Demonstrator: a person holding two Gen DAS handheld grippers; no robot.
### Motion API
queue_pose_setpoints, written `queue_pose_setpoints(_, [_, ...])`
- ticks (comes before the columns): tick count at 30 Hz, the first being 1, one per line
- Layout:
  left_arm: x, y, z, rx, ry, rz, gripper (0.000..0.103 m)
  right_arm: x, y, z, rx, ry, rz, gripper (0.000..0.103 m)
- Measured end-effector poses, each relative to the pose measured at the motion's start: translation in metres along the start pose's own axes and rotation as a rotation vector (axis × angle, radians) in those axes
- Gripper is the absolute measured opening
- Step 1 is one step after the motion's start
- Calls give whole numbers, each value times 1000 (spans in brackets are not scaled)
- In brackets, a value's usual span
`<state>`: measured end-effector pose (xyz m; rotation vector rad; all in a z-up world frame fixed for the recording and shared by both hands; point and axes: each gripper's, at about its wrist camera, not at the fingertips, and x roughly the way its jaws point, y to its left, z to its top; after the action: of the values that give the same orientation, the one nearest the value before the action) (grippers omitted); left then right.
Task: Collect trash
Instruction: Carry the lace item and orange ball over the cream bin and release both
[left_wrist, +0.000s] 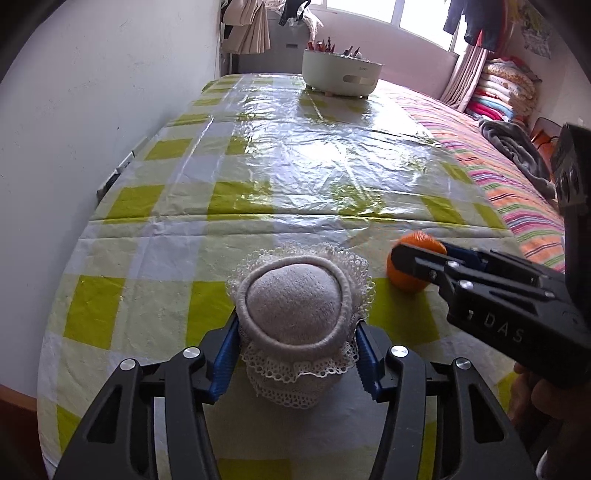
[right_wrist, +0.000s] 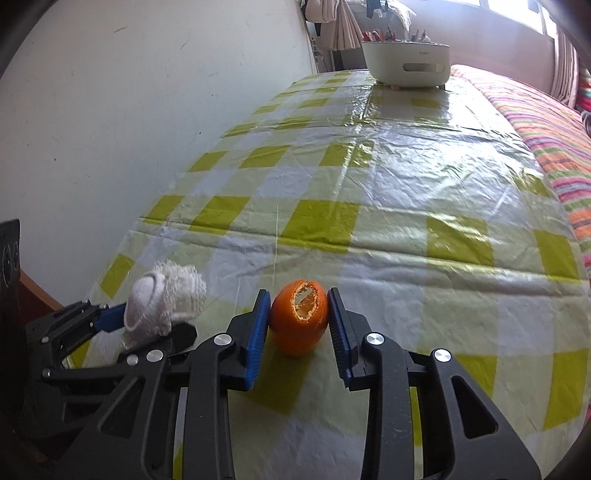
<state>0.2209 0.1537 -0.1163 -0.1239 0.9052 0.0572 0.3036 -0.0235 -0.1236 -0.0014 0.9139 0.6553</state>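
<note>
Between the right claw's (right_wrist: 298, 325) pads sits the orange peel (right_wrist: 299, 317).

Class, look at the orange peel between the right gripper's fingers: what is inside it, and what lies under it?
Through the torn hole in the orange peel only pale pith and a hollow show; its depths stay hidden. Under it lies the checked tablecloth, covered just where the peel rests. The right gripper is shut on it.

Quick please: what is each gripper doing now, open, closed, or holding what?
Left gripper: closed on the sock.
Right gripper: closed on the orange peel.
</note>
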Motion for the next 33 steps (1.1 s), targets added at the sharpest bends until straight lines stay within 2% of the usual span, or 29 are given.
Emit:
queue_pose_setpoints(10, [-22, -33, -3, 42, -30, -59, 52, -52, -32, -18, 75, -55, -29, 31])
queue_pose_setpoints(18, [-34, -63, -10, 95, -43, -100, 52, -88, -51, -33, 82, -94, -74, 31])
queue_pose_setpoints(33, [-51, -140, -24, 229, -64, -178, 53, -158, -94, -76, 133, -149, -152, 31])
